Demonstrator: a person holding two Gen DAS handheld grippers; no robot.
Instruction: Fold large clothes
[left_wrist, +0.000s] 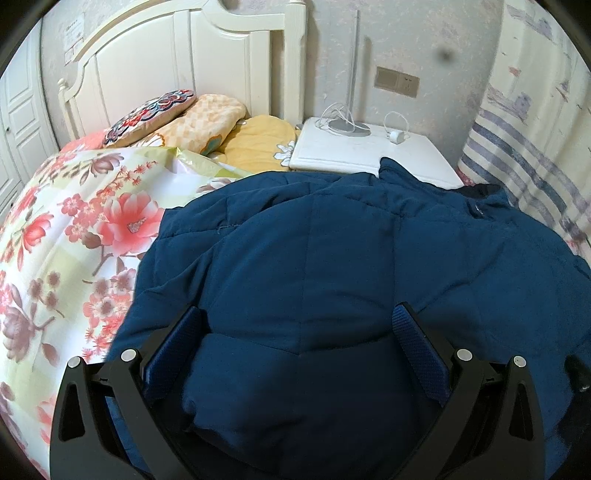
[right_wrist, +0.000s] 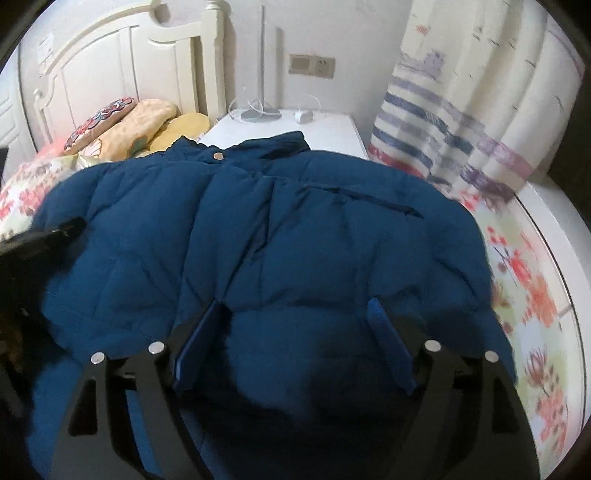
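Snap button (right_wrist: 218, 156) right view only, jacket (left_wrist: 314, 258)

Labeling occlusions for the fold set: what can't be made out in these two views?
- Near hem of the dark blue padded jacket: cut off by the bottom edge, behind each tool, both views.
- Pink floral bedspread: motion-blurred, right wrist view.
- Small white plug on the white nightstand: too small to identify, left wrist view.
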